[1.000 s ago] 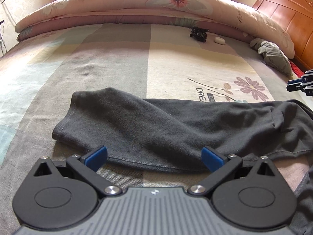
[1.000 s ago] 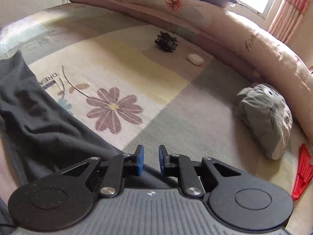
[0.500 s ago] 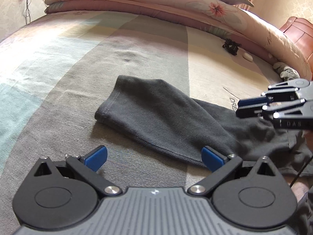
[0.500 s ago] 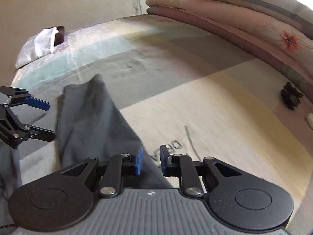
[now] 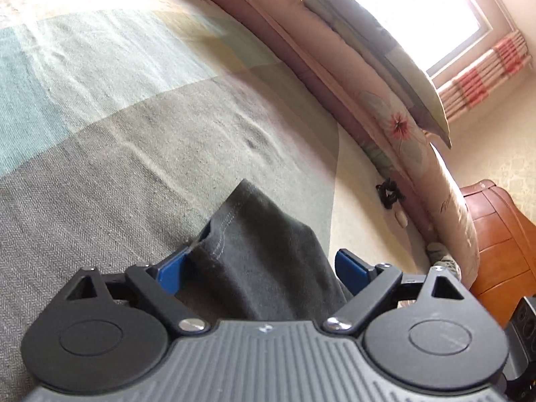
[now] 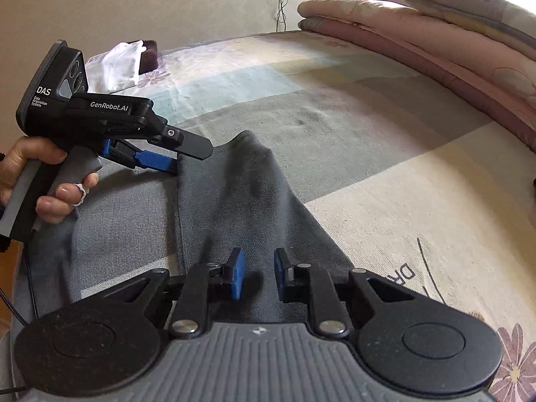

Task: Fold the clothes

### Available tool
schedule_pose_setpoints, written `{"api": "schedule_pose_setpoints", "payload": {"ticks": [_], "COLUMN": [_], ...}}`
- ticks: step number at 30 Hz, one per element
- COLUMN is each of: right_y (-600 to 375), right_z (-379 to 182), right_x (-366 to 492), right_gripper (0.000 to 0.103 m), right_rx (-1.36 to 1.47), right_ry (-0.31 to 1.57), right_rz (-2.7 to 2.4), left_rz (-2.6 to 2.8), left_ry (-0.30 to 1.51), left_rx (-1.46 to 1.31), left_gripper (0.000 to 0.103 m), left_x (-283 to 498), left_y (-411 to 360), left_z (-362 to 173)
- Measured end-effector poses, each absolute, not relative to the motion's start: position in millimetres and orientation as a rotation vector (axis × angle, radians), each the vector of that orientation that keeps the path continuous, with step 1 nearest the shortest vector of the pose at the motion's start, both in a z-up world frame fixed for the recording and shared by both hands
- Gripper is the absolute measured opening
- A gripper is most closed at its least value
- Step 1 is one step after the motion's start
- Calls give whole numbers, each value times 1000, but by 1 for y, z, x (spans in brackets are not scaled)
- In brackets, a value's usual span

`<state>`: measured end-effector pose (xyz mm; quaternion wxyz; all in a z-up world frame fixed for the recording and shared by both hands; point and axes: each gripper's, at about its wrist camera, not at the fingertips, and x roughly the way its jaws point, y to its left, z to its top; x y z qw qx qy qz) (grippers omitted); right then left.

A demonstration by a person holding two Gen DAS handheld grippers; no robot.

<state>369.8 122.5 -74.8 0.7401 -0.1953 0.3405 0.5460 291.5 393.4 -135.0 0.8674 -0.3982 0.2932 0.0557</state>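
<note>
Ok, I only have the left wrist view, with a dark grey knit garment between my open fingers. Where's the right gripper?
Observer: The right gripper is over the same dark grey knit garment, further along its length. Its pads are a little apart with nothing between them.
Operator: How does the cloth lie there?
Observer: It runs as a long narrow strip away from the right gripper, with a shallow crease down the middle.
Operator: Anything else on that side of the bed?
Observer: A crumpled white cloth lies at the far corner of the patchwork bedspread.
</note>
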Motion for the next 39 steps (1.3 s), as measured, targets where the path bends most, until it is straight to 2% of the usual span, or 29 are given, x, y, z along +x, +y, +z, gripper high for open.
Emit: {"api": "schedule_pose_setpoints", "payload": {"ticks": [3, 4, 7, 8, 10, 11, 15, 22, 27, 37, 39], "right_y": [115, 112, 105, 103, 101, 101, 98, 106, 153, 248, 253], "right_z": [-70, -69, -65, -65, -65, -65, -65, -63, -73, -97, -102], "right_x": [374, 375, 377, 378, 380, 381, 382, 392, 400, 388, 375], "right_gripper": [24, 25, 30, 30, 30, 30, 30, 31, 40, 40, 38], "right_rx": [-390, -381, -360, -355, -350, -350, -349, -366, -423, -500, -574], "right_ry": [742, 741, 730, 729, 728, 732, 731, 739, 766, 821, 773], "right_rz": [1161, 1153, 1139, 1137, 1127, 1119, 1097, 1109, 1156, 1323, 1315], "left_rz": [89, 74, 85, 95, 115, 125, 170, 196, 186, 182, 182], "left_ry": [622, 628, 623, 619, 611, 606, 609, 652, 639, 631, 628], "left_rx": [-899, -924, -982, -1000, -1034, -1052, -1001, -944, -948, -840, -834], "left_gripper": [60, 47, 37, 25, 18, 7, 3, 3, 4, 7, 7], "left_x": [286, 284, 283, 283, 283, 284, 273, 243, 243, 248, 249], "left_y": [394, 394, 397, 398, 401, 402, 396, 387, 389, 383, 383], "left_z": [-142, -144, -153, -156, -162, -165, -155, -150, -155, -153, -152]}}
